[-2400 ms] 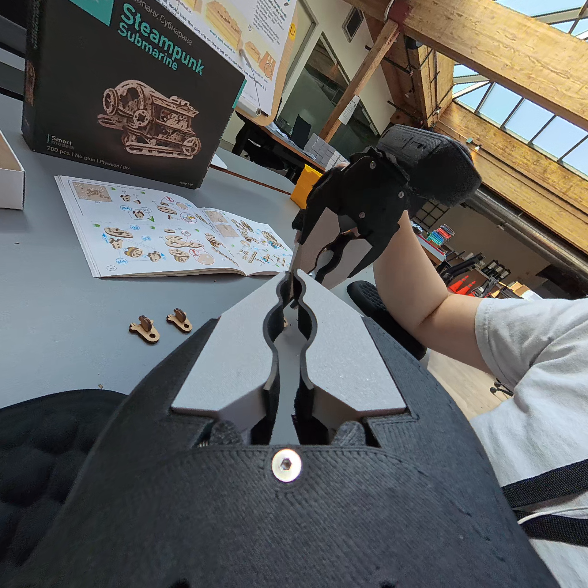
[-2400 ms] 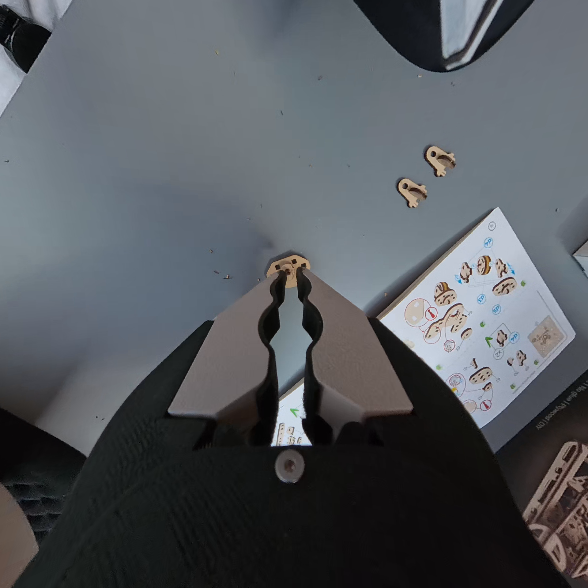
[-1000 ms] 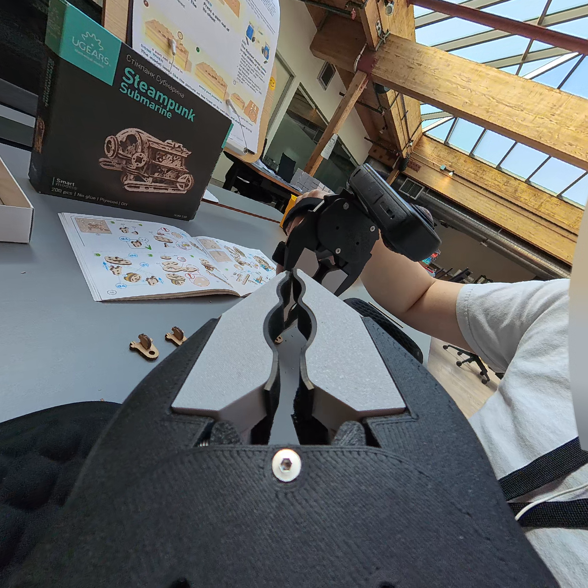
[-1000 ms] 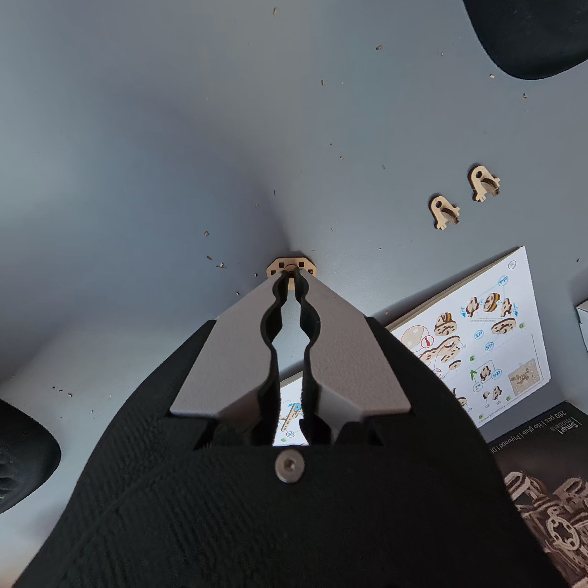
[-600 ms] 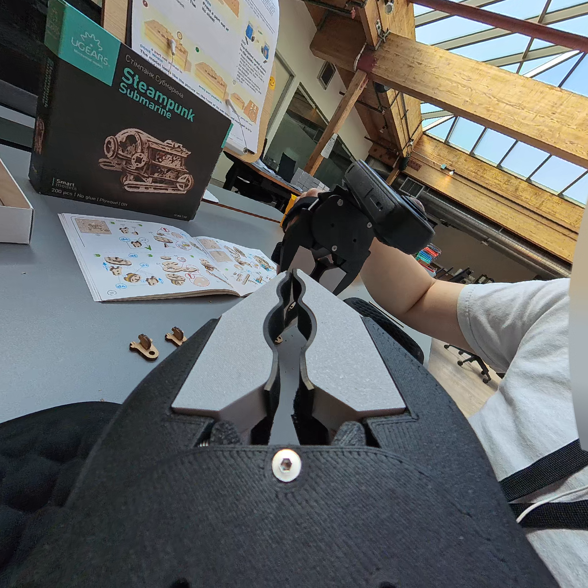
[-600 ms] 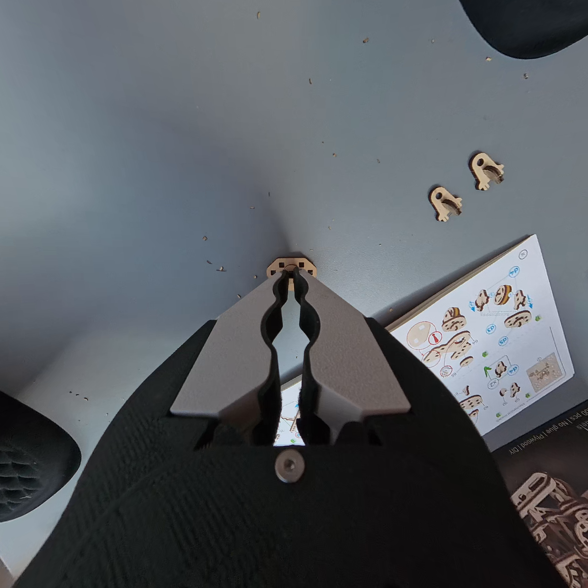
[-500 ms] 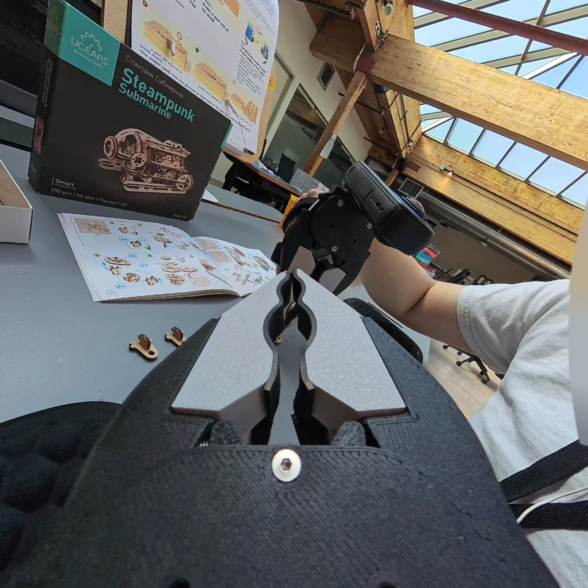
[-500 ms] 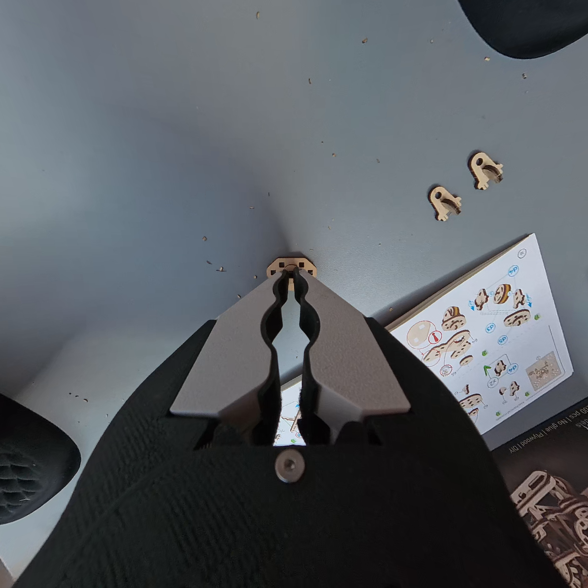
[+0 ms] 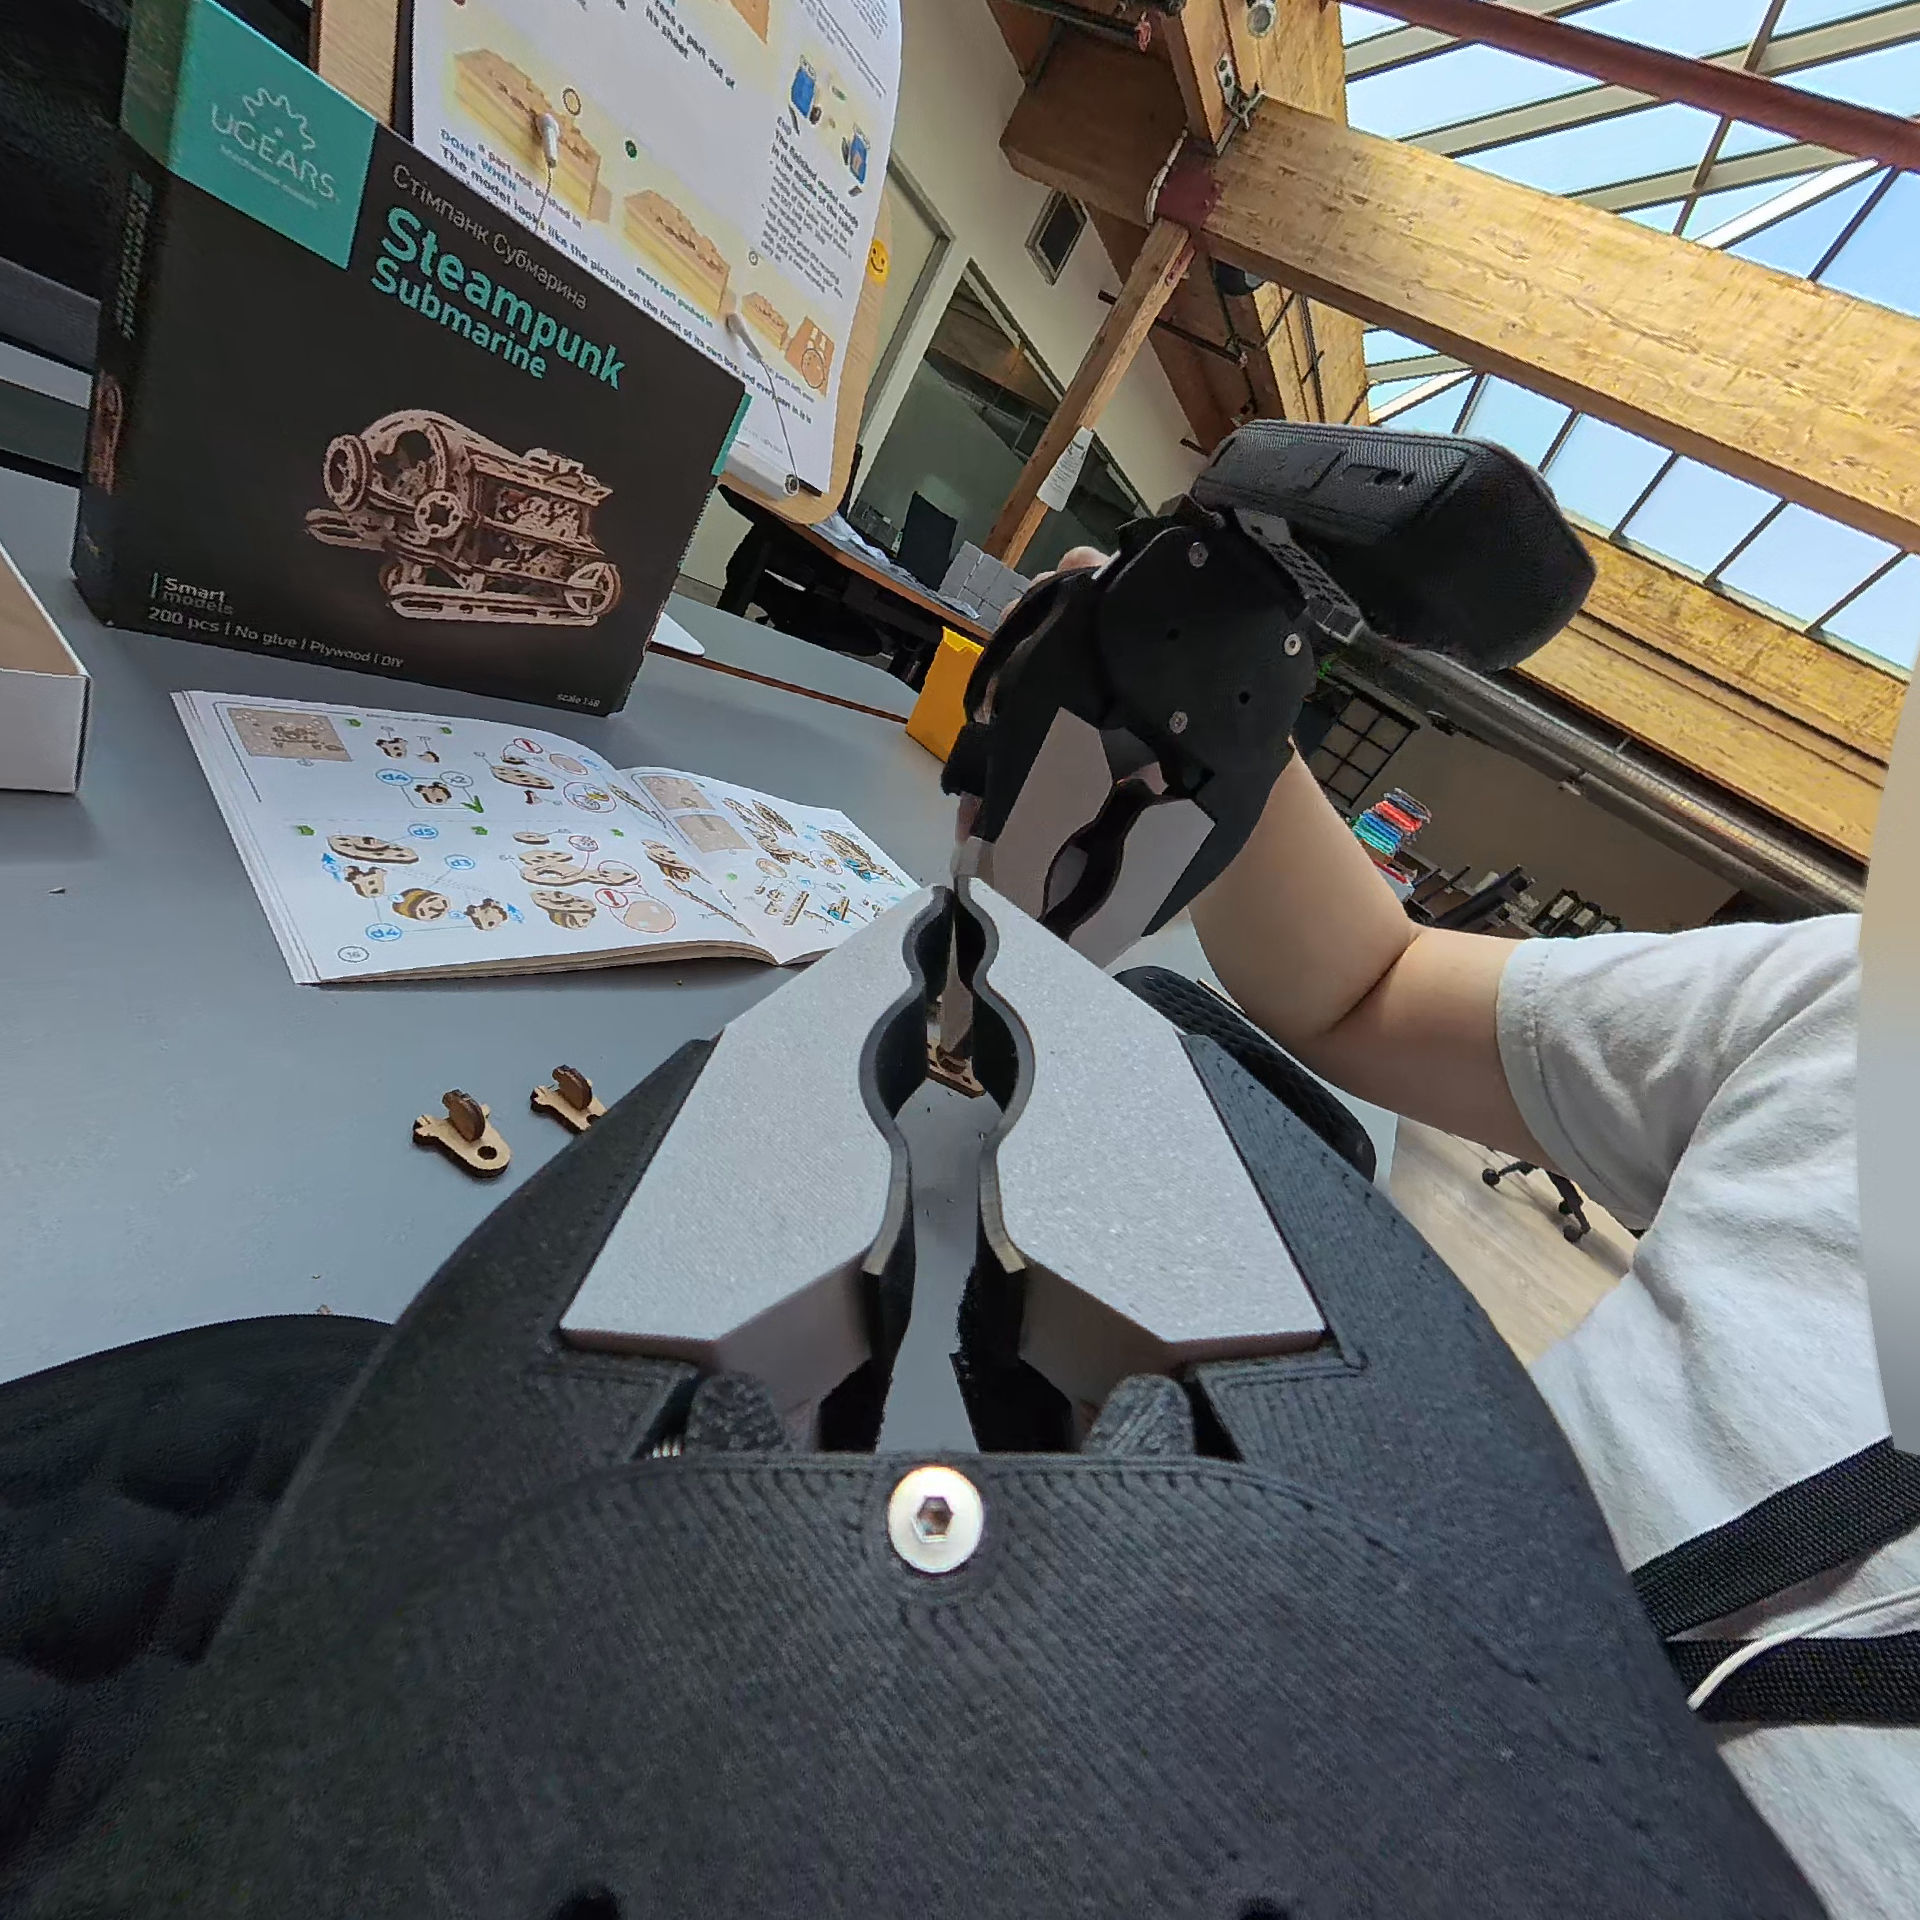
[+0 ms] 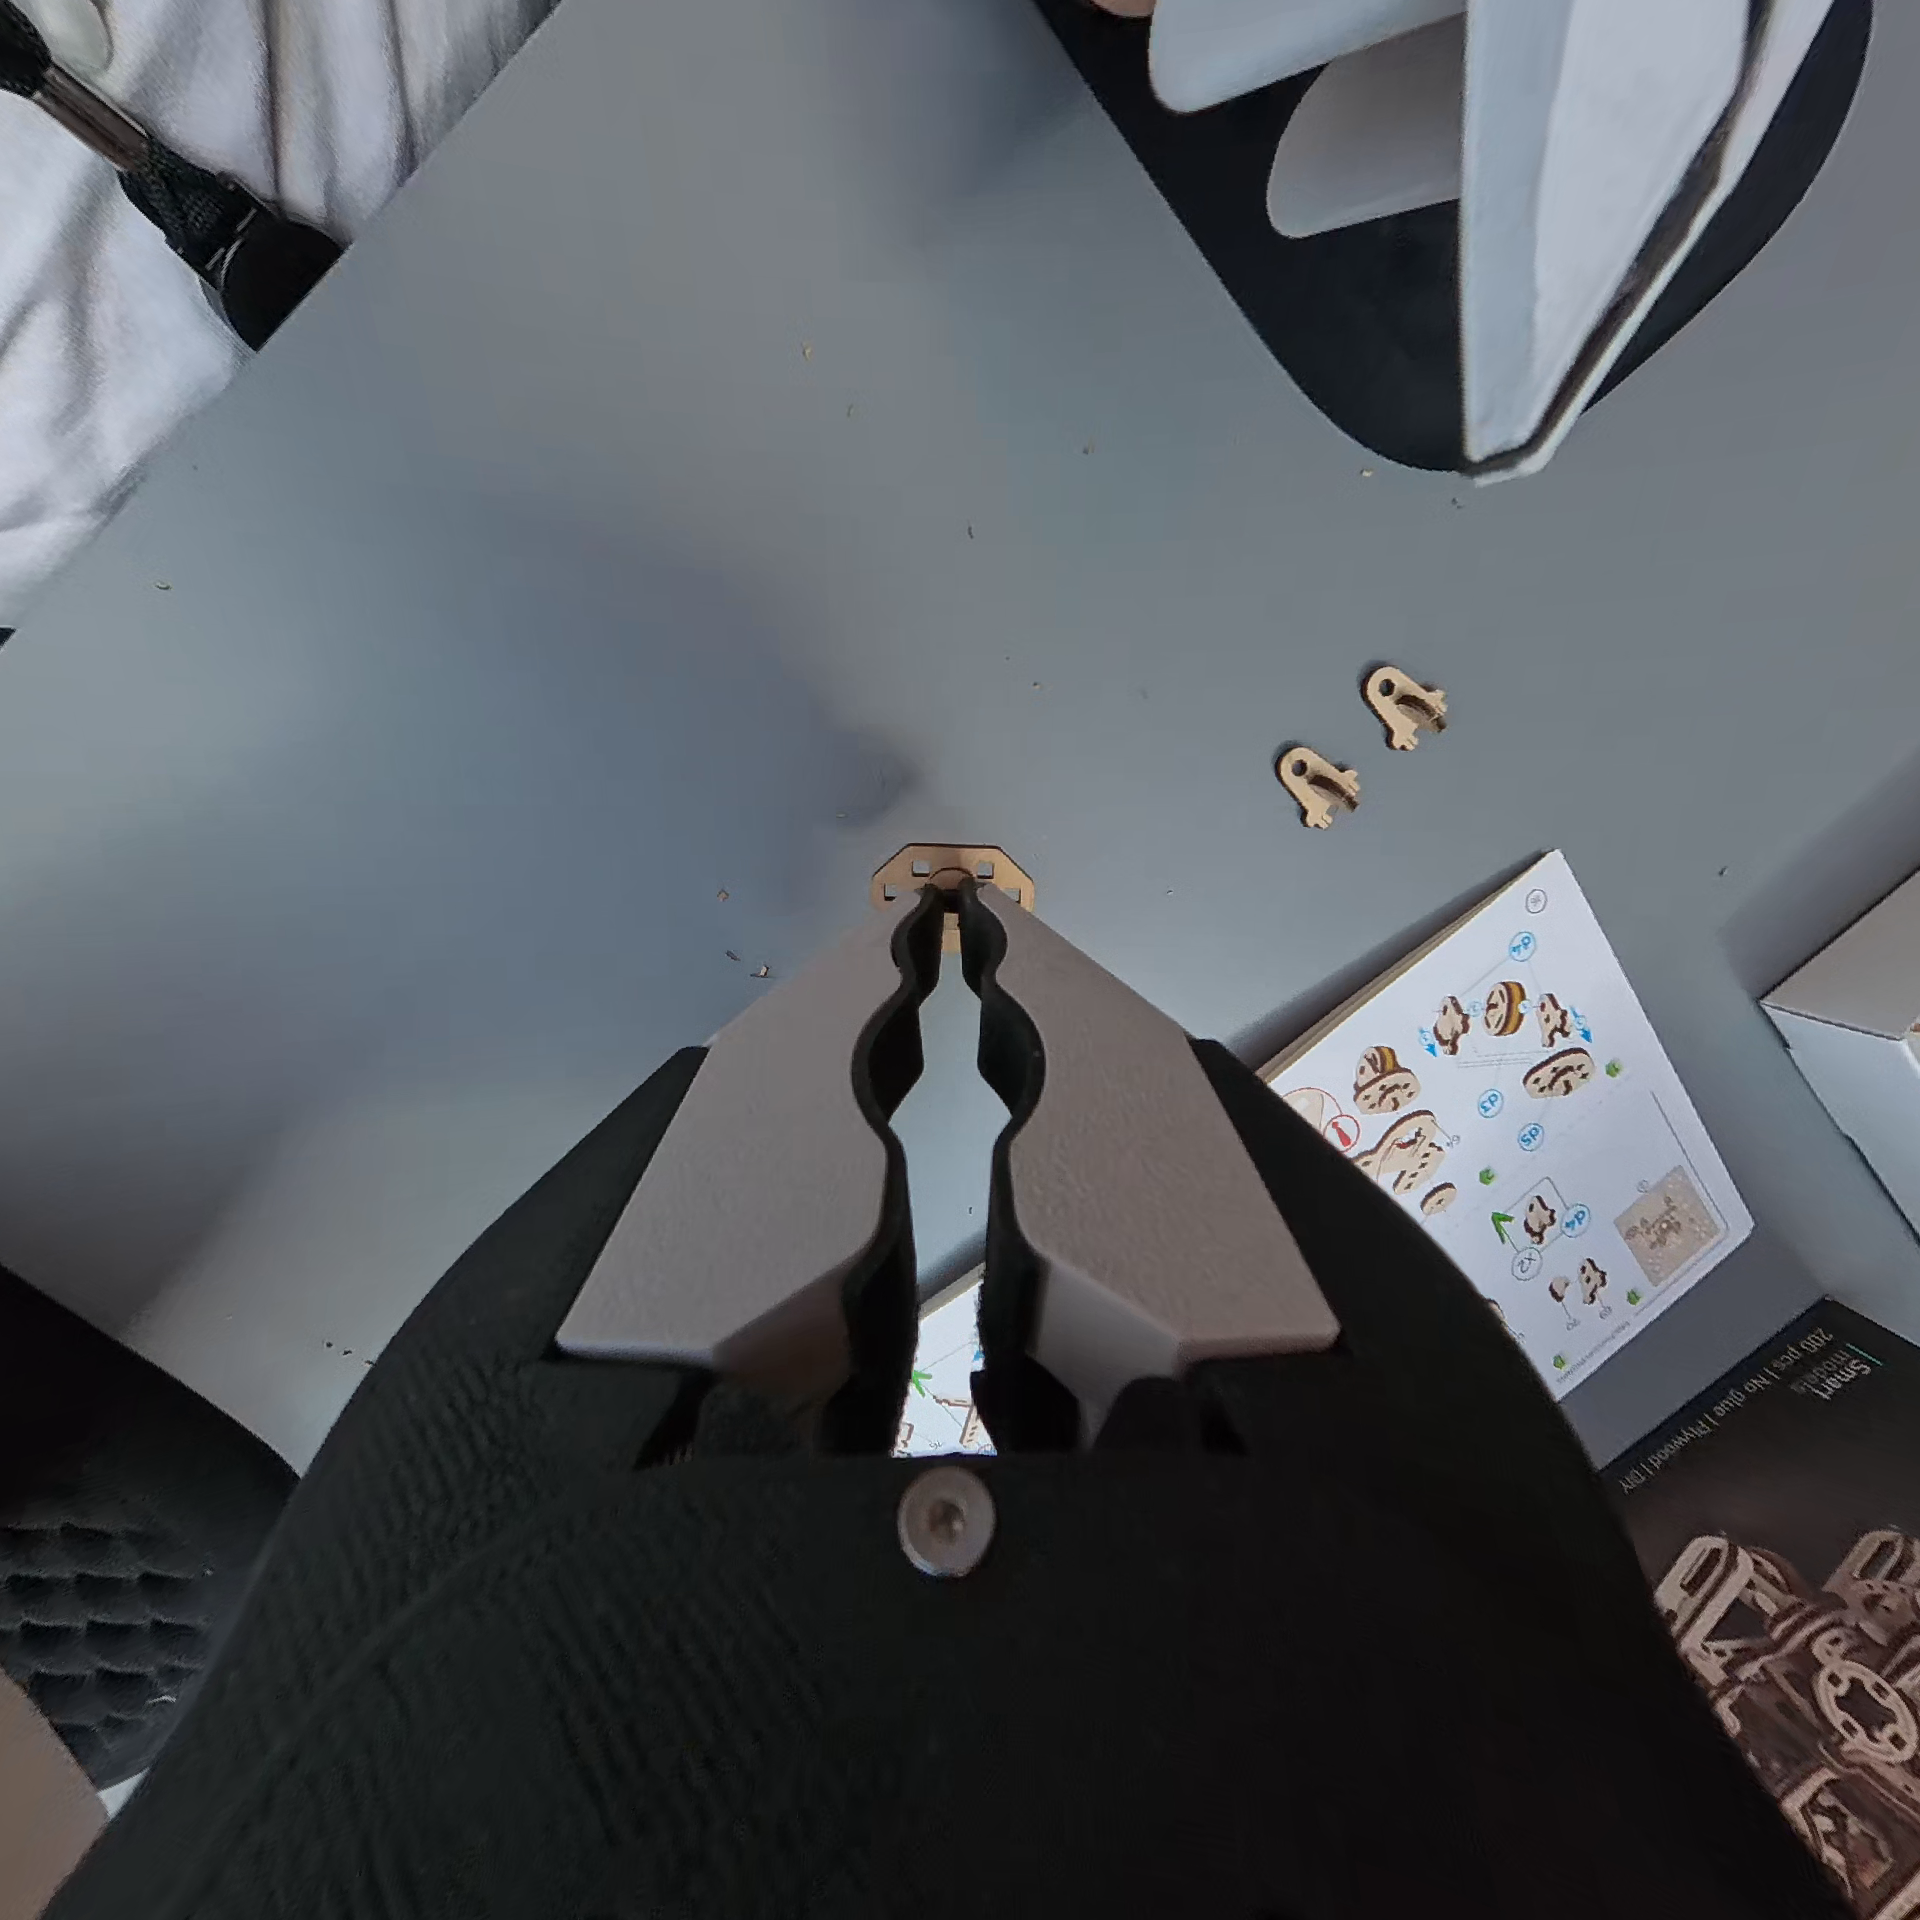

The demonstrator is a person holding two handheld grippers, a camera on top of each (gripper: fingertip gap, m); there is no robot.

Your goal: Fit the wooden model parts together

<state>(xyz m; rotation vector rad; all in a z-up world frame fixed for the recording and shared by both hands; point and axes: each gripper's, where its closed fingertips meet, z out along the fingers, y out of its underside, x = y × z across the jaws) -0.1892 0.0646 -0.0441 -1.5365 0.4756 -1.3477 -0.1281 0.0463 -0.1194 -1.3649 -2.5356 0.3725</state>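
My right gripper (image 10: 951,896) is shut on a small octagonal wooden plate (image 10: 951,875) and holds it above the grey table (image 10: 520,727). In the left wrist view the right gripper (image 9: 954,1039) points down just beyond my left fingertips, and the plate (image 9: 951,1072) shows through the gap between my left fingers. My left gripper (image 9: 951,906) is shut and empty, low over the table. It also shows in the right wrist view (image 10: 1507,260) at the top right. Two small wooden lug parts (image 9: 462,1127) (image 9: 566,1096) lie on the table to the left, also seen in the right wrist view (image 10: 1317,784) (image 10: 1405,707).
An open instruction booklet (image 9: 520,831) lies beyond the lugs, with the dark kit box (image 9: 395,416) standing behind it. A white tray corner (image 9: 36,707) is at the far left. A person's arm and white shirt (image 9: 1662,1091) fill the right side. Wood crumbs dot the table. The gap from one gripper's tips to the other's is roughly 10 cm.
My right gripper has risen from the table with the octagonal plate and turned. The left gripper has now come into the right wrist view. The left gripper has barely moved.
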